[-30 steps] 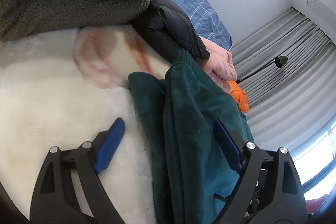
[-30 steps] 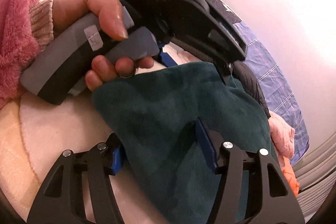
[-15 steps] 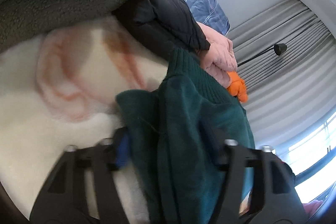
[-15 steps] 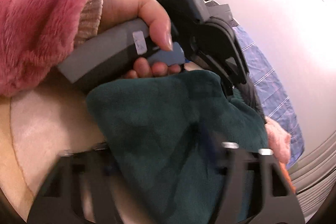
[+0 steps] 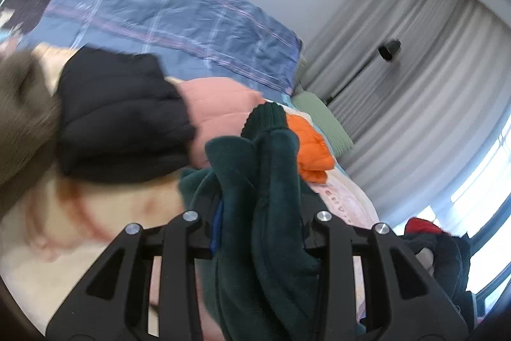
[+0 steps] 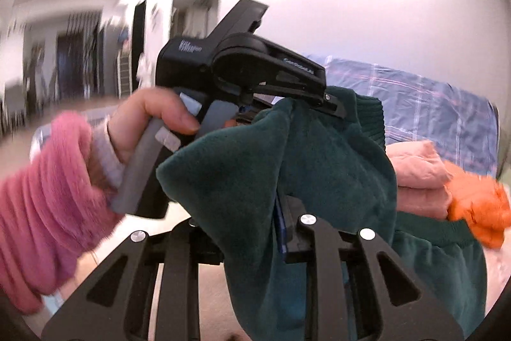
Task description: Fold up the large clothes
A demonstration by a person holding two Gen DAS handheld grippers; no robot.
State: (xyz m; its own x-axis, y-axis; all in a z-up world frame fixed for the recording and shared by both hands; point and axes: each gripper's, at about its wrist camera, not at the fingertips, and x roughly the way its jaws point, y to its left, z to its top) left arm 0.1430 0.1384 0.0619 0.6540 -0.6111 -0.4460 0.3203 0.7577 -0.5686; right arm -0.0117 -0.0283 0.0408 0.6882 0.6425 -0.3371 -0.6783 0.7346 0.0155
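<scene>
A dark green fleece garment (image 5: 271, 197) with a ribbed cuff fills the lower middle of the left wrist view. My left gripper (image 5: 258, 219) is shut on its bunched fabric and holds it raised above the bed. In the right wrist view the same green garment (image 6: 255, 181) hangs from my right gripper (image 6: 278, 229), which is shut on another part of it. The left gripper's body (image 6: 242, 69) and the hand holding it, in a pink fluffy sleeve (image 6: 48, 197), are right behind the cloth.
A black quilted jacket (image 5: 118, 117), a pink folded garment (image 5: 220, 104) and an orange one (image 5: 309, 146) lie beyond on the bed. A blue plaid cover (image 5: 175, 11) lies behind them. Grey curtains (image 5: 415, 85) hang at right. The cream blanket (image 5: 80, 213) lies below.
Both grippers have closed on the green garment and lifted it off the cream blanket. The views have swung up toward the wall and curtains.
</scene>
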